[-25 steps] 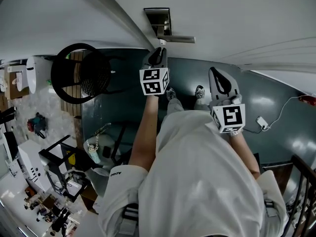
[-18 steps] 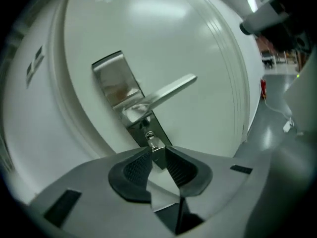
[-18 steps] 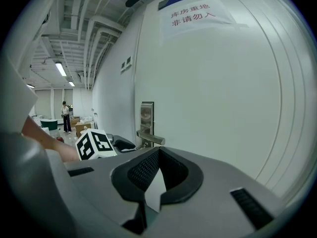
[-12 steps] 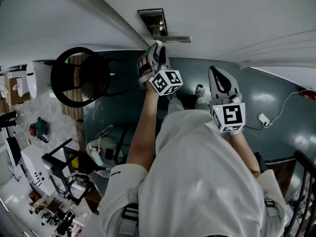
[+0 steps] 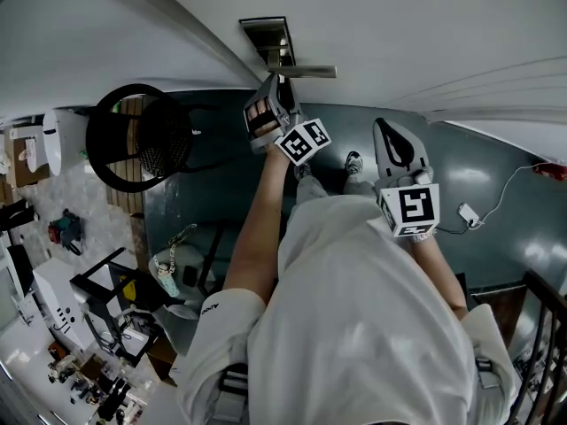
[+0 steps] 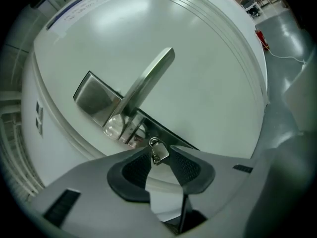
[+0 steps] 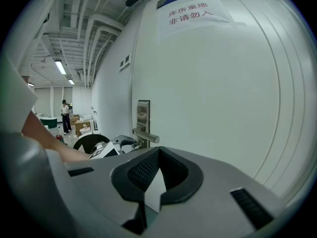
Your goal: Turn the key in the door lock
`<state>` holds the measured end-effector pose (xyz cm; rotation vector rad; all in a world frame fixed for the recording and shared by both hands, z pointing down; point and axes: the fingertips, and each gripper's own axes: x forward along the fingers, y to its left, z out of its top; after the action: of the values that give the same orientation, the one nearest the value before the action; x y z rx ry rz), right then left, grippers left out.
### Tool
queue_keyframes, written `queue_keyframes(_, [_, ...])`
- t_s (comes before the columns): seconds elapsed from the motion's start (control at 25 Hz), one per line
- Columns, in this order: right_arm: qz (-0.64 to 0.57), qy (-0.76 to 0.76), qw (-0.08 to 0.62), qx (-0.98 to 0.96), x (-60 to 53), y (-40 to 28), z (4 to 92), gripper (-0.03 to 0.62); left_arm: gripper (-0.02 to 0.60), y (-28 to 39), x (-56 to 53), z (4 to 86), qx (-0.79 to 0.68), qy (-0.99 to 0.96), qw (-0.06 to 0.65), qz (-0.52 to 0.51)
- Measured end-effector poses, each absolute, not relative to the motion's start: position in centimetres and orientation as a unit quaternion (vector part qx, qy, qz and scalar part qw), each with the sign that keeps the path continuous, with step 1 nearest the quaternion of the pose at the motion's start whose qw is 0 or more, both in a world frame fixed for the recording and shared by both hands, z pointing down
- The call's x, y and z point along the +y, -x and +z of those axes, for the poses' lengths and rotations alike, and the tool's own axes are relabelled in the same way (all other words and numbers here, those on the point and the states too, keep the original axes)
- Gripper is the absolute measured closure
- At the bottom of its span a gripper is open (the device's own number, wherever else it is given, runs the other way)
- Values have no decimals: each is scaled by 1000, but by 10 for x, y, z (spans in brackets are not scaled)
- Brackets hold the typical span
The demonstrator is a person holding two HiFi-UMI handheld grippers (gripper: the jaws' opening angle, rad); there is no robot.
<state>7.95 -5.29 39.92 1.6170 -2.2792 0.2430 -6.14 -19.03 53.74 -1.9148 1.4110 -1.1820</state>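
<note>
Landmark: the door handle point(image 6: 143, 83), a brushed-metal lever on a metal lock plate point(image 6: 94, 95) fixed to the white door point(image 6: 208, 68).
Key: the key point(image 6: 159, 151) stands out of the lock plate just beside the base of the door handle, with its small silver head showing.
Left gripper: the left gripper point(image 6: 158, 156) is up at the door handle, its tips close by the lever's base. Its jaws have just been opening and now stand wide. The key's head sits in the gap between the 2 tips, and neither pad presses on it.
Right gripper: the right gripper point(image 7: 157, 151) is well apart from the door handle, on its right in the head view, and faces bare door. Its 2 jaws meet at the tips with nothing between them.
Marker cube: the left gripper's marker cube point(image 5: 301, 140) sits just below the door handle in the head view.
Sign: a paper sign point(image 7: 195, 11) with red print is on the door, high above the door handle.
Chair: a black chair point(image 5: 142, 135) stands on the floor, left of the door handle in the head view.
</note>
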Motion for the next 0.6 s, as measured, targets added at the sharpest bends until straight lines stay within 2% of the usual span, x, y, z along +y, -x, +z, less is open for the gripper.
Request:
queue_keyframes(0.24, [73, -550, 167, -815, -62, -88, 398, 602, 469, 62, -199, 539, 524, 675, 275, -440])
queue_keyframes(0.6, [51, -511, 173, -840, -78, -99, 392, 602, 483, 63, -198, 537, 552, 665, 270, -424])
